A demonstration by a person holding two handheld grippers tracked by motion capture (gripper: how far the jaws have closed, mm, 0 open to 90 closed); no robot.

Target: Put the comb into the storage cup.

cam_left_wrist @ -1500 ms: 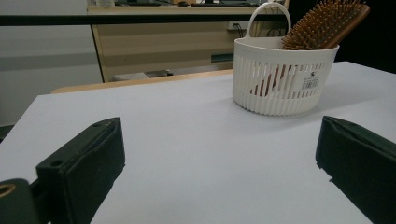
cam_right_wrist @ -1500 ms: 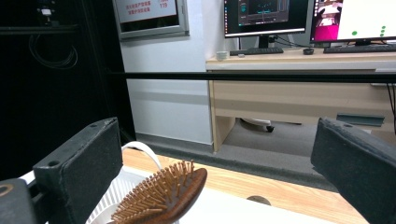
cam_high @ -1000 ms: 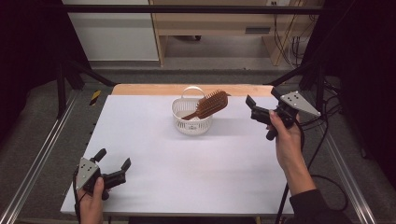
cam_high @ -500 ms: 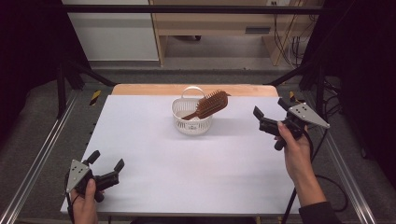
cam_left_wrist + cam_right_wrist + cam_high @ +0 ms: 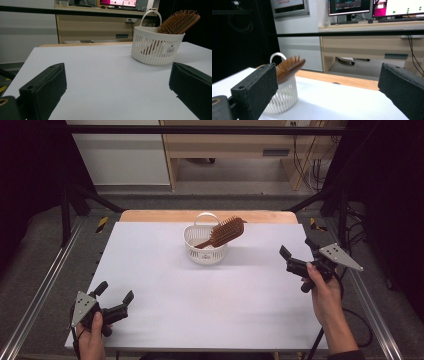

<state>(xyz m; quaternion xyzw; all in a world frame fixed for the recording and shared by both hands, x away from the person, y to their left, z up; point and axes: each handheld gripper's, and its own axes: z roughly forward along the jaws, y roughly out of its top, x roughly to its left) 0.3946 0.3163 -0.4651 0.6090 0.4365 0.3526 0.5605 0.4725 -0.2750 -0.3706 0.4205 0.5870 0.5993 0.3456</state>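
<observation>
White tabletop point(image 5: 200, 305) under lab frame, desk and monitors beyond. Wooden hairbrush point(image 5: 224, 233) sits handle-down in white slatted basket point(image 5: 199, 251) near far edge, bristle head tilted up toward right. Right gripper point(image 5: 296, 260), jaws apart and empty, hovers at right edge, nearer brush; brush lies to its left. Left gripper point(image 5: 114, 299), jaws apart and empty, rests at near-left corner, well apart from basket.

no legible text; basket point(image 5: 155, 45) sticker point(image 5: 170, 49) barcode too small to read.
</observation>
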